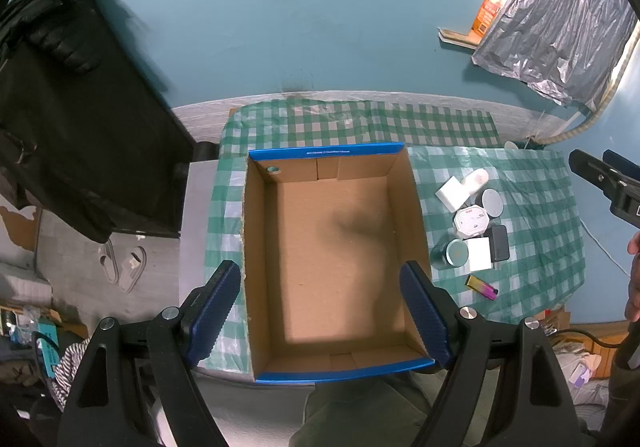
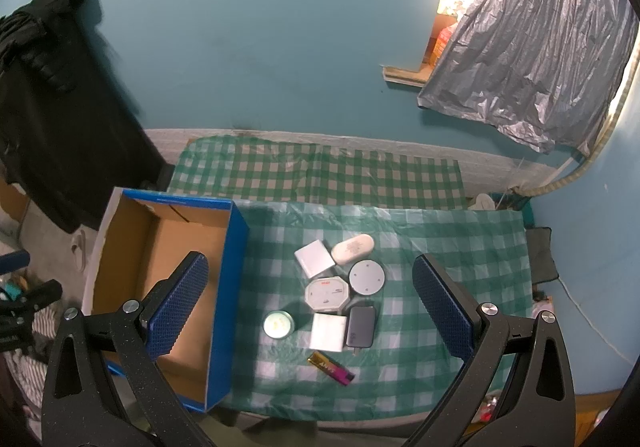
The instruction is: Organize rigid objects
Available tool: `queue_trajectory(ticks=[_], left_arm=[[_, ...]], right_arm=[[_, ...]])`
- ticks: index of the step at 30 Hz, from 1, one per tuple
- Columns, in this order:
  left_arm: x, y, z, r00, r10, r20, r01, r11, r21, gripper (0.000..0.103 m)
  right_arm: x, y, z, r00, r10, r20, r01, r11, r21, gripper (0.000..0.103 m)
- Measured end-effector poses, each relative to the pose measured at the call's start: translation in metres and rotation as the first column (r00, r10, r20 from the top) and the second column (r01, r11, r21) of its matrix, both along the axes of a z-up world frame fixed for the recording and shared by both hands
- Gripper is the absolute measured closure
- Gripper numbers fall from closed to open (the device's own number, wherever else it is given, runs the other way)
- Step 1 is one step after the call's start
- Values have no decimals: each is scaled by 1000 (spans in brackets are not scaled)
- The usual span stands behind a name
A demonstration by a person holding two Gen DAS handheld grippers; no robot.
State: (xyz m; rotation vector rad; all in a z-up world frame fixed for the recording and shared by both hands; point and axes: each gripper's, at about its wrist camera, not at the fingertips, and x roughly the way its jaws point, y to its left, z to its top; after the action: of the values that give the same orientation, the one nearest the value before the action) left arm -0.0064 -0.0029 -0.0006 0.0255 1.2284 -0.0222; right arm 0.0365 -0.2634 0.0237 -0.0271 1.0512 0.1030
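Above the table (image 2: 440, 231), both grippers, left (image 1: 320, 311) and right (image 2: 310, 307), hang spread and empty. The box (image 1: 332, 259) sits at nine o'clock of the cluster (image 2: 340, 299). The touching pieces, perhaps tins, could scatter under a careless pinch.

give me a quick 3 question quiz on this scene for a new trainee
1. True or false: the cardboard box already holds some of the items.
2. Which lies nearest the table's front edge: A) the round grey disc, B) the lighter, C) the white oval case?
3. Fill in: both the left claw and the right claw are ____.

Key: 1 false; 2 B; 3 open.
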Motion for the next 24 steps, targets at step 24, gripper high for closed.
queue_trajectory(ticks=[24], left_arm=[[-2, 1, 0, 1000, 0, -1, 0, 1000, 1, 20]], right_arm=[[-3, 0, 0, 1000, 6, -3, -6, 1000, -3, 1]])
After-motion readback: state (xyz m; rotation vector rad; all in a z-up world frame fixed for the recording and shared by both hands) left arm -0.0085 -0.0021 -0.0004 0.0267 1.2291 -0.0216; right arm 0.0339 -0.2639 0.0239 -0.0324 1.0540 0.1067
